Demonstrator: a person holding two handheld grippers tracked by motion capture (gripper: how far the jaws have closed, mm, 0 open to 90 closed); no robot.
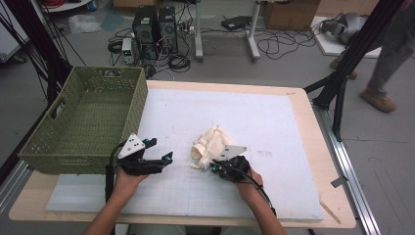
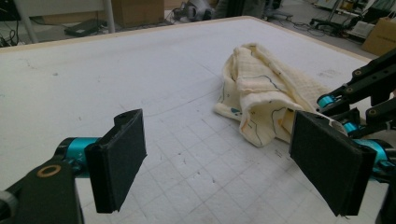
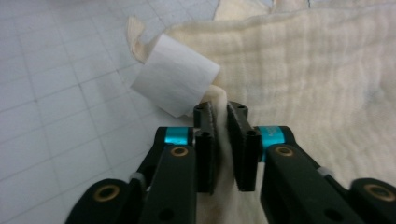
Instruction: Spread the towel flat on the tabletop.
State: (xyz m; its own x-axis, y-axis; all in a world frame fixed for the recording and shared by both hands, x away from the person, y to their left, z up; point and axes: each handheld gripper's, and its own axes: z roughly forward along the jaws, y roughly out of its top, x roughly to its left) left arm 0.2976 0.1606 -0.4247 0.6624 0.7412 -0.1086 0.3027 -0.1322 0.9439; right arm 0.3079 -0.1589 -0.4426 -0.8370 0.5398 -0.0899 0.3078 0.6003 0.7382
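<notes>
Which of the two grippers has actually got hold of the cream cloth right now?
The right gripper: its jaws pinch a fold of the cream cloth. The left gripper stands wide open, apart from it.

Wooden table (image 1: 313,147) under white mat (image 1: 274,122); cream cloth (image 1: 211,145), green basket (image 1: 88,117) atop.

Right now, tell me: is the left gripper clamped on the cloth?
No. The left gripper stands open over the bare mat, apart from the cream cloth.

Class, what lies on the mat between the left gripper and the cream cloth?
Nothing: in the high view, bare white mat separates the left gripper from the cream cloth.
</notes>
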